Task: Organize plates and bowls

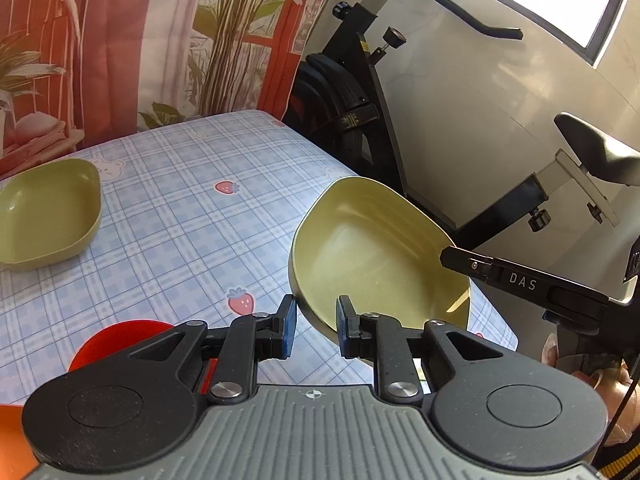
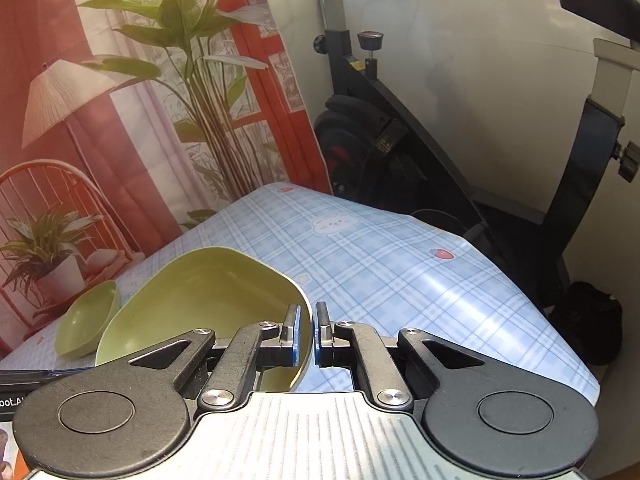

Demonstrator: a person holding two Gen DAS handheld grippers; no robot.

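A yellow-green bowl (image 1: 376,256) hangs tilted above the table, held from two sides. My left gripper (image 1: 316,320) has its jaws narrow on the bowl's near-left rim: one pad sits inside the bowl and the other outside the wall. My right gripper (image 2: 306,332) is shut on the opposite rim of the same bowl (image 2: 200,300). One of the right gripper's fingers (image 1: 500,276) reaches the rim from the right in the left wrist view. A second green bowl (image 1: 48,216) rests upright on the table at the far left, also seen as the smaller bowl (image 2: 86,320) in the right wrist view.
The table (image 1: 180,220) wears a blue plaid cloth with strawberries. A red plate (image 1: 120,340) and an orange item (image 1: 12,440) lie near its front left. An exercise bike (image 1: 360,120) stands just beyond the table's right edge (image 2: 520,300). A printed backdrop (image 2: 120,100) hangs behind.
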